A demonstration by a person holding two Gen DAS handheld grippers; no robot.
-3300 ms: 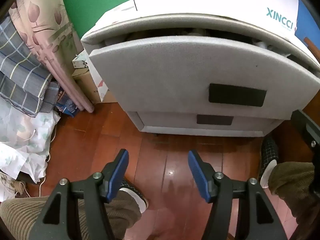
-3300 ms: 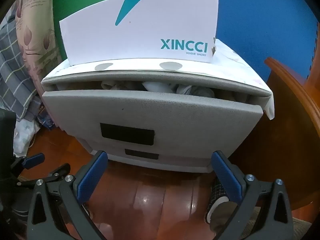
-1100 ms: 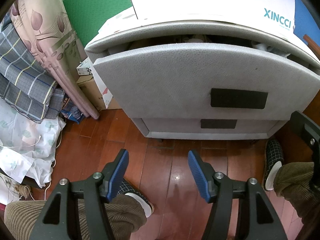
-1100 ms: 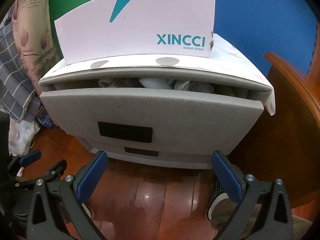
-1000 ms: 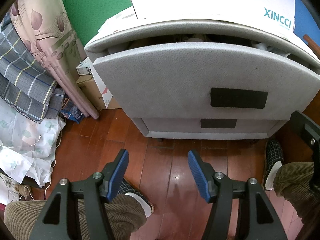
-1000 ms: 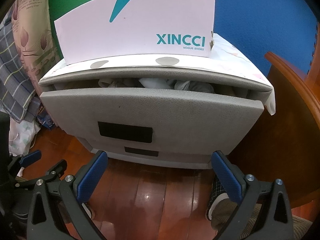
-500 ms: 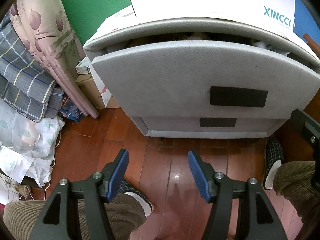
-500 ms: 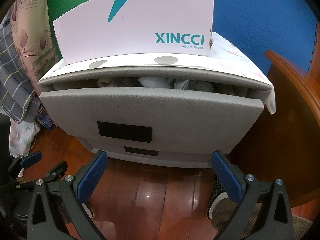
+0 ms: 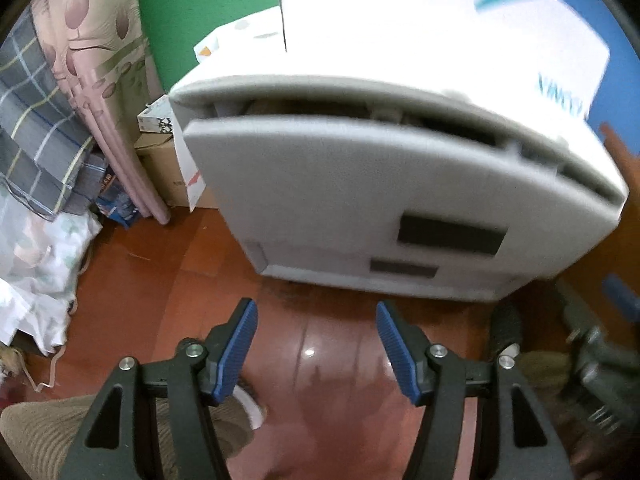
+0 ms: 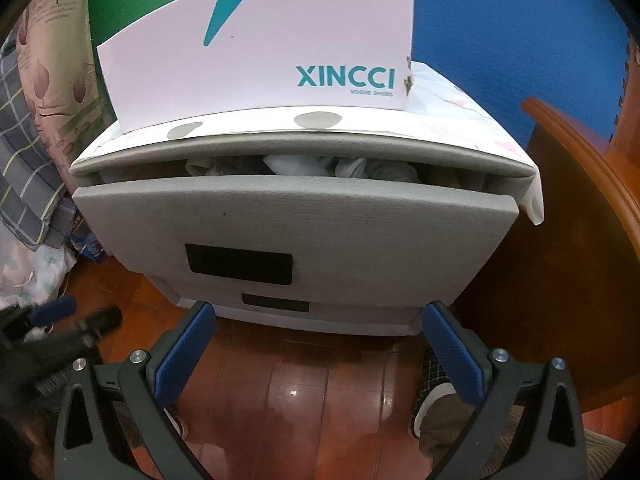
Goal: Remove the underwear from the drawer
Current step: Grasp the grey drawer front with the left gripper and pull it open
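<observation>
A red-brown wooden floor (image 10: 288, 384) fills the lower frame. On it stands a grey cabinet (image 10: 360, 248) at centre, its top drawer (image 10: 280, 216) ajar. A white box (image 10: 264, 52) sits on the cabinet. Bedding (image 9: 36, 256) and a carton (image 9: 160, 168) lie at left.

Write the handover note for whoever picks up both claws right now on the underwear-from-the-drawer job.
Left claw: open, empty, above the floor in front of the cabinet.
Right claw: open, empty, facing the cabinet front.
Top drawer: partly pulled out, a narrow gap along its top edge. Bunched pale underwear shows in that gap, under the cabinet top. A white XINCCI box stands on the cabinet.
Done: the drawer is ajar.
Left: probably pull the drawer further out, grip a piece, lift it clear.
</observation>
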